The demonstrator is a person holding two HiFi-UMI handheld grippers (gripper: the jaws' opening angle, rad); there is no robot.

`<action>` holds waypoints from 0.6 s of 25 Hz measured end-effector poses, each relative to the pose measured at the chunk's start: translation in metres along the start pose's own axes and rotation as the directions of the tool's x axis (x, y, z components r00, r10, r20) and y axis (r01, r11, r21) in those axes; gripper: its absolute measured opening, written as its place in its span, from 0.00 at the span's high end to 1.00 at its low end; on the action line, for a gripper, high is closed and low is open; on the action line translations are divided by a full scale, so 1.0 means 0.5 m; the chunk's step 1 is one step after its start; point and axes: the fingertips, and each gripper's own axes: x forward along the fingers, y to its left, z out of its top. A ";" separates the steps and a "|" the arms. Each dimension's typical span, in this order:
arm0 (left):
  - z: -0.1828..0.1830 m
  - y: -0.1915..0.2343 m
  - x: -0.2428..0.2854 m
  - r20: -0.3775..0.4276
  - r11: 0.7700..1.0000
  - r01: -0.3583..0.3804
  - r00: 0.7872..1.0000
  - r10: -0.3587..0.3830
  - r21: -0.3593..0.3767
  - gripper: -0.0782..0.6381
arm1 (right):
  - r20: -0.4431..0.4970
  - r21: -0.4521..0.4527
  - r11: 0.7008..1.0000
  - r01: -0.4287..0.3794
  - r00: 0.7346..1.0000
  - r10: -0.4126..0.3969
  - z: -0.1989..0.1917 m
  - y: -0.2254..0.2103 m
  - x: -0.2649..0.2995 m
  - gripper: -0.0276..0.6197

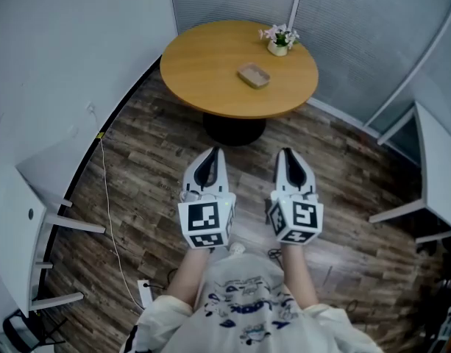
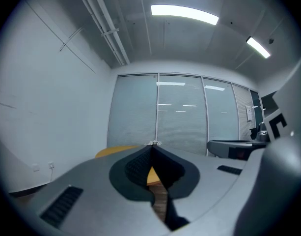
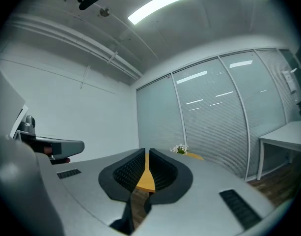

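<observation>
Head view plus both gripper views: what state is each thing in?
Left claw: shut, tips touching, empty.
Right claw: barely apart, nothing between.
Round yellow-brown wooden table: upright, apart from both claws.
Small tan rectangular dish: flat on the table, looks empty.
White pot of pink flowers: upright near the table's far edge.

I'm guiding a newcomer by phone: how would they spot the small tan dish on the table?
Find the round wooden table by the glass wall. Near its middle lies the small tan dish, flat and rectangular; the only other thing there, a flower pot, stands upright at the far edge.
</observation>
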 end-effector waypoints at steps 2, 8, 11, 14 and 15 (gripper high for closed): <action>-0.006 0.001 0.002 -0.003 1.000 -0.010 1.000 0.010 -0.002 0.89 | -0.002 -0.001 1.000 -0.015 1.000 0.015 -0.005 -0.001 0.007 0.92; -0.026 0.005 0.028 -0.024 0.999 -0.028 0.999 0.028 -0.016 0.89 | -0.033 0.010 1.000 -0.022 0.999 0.022 -0.031 -0.018 0.035 0.92; -0.034 0.009 0.046 -0.034 0.999 -0.030 0.999 0.029 -0.018 0.89 | -0.043 0.014 1.000 -0.023 0.999 0.024 -0.041 -0.024 0.049 0.92; -0.039 0.008 0.078 -0.042 1.000 -0.024 0.999 0.023 -0.014 0.89 | -0.046 0.019 1.000 -0.014 0.999 0.014 -0.046 -0.038 0.075 0.92; -0.040 0.007 0.090 -0.043 1.000 -0.019 0.999 0.018 -0.014 0.89 | -0.047 0.021 1.000 -0.009 0.999 0.010 -0.048 -0.043 0.085 0.92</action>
